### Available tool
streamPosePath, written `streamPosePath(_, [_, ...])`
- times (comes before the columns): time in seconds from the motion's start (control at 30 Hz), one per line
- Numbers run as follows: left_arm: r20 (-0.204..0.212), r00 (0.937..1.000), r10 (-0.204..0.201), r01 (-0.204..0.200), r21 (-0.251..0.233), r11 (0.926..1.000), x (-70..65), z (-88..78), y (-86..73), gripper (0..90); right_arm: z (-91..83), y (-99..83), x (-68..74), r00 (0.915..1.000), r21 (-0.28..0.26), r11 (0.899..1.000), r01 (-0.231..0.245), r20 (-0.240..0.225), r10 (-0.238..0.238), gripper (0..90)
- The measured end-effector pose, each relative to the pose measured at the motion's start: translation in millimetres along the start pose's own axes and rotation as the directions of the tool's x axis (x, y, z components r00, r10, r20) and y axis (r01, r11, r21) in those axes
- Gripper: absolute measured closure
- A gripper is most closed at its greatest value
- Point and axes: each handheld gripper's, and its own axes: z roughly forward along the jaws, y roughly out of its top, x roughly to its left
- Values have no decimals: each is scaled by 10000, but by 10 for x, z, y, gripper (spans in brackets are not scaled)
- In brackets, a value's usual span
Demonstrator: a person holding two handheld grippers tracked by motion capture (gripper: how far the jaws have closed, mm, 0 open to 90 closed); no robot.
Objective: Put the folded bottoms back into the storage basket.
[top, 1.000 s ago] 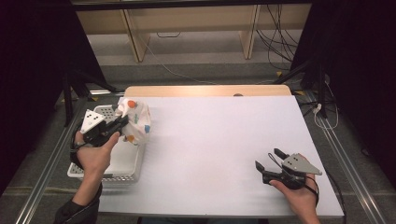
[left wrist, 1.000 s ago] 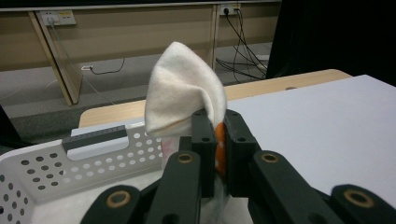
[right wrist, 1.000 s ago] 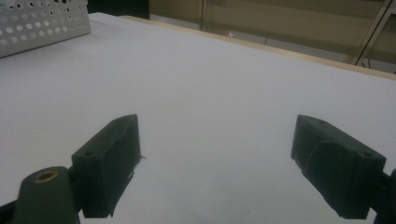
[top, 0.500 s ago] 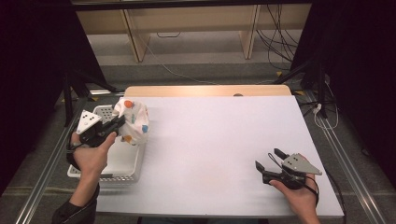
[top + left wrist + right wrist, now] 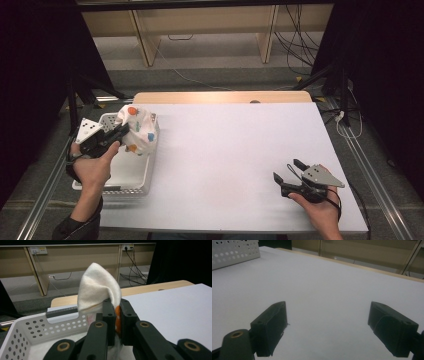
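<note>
While clamped in left gripper [image 5: 115,315], white cloth [image 5: 96,288] peaks above basket [image 5: 22,332], orange-spotted, right gripper [image 5: 327,327] spread apart

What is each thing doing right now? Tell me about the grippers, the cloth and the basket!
Left hand-held gripper: shut on the cloth.
Right hand-held gripper: open, holding nothing, low over the table.
Cloth: bunched, lifted, over the basket's far end.
Basket: sits upright at the table's left edge.

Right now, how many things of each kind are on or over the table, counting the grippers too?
Grippers: 2, the left gripper and the right gripper
White perforated baskets: 1
White cloths with coloured spots: 1
Total: 4
</note>
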Motion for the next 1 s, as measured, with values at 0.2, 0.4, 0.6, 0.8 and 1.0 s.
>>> streamPosePath(0.2, [-103, 9999, -44, 43, -37, 10000, 39, -25, 1, 840, 0, 0, 0, 10000, 3, 10000, 1, 3, -1, 165])
streamPosePath(0.4, [-180, 9998, -92, 92, -17, 10000, 74, -33, -10, 840, 1, 0, 2, 10000, 20, 10000, -14, 3, 14, 165])
streamPosePath(0.6, [-297, 9995, -127, 126, -25, 9999, 117, -49, -14, 840, -2, 1, -2, 10000, 13, 10000, -7, 14, 7, 165])
streamPosePath(0.8, [-389, 9991, -170, 171, 39, 9998, 154, -58, -27, 840, -5, 2, -2, 10000, 31, 10000, 21, 27, -21, 165])
streamPosePath(1.0, [-453, 9988, -178, 192, 301, 9994, 185, -19, -75, 839, -5, 2, -2, 10000, 28, 10000, 23, 28, -23, 165])
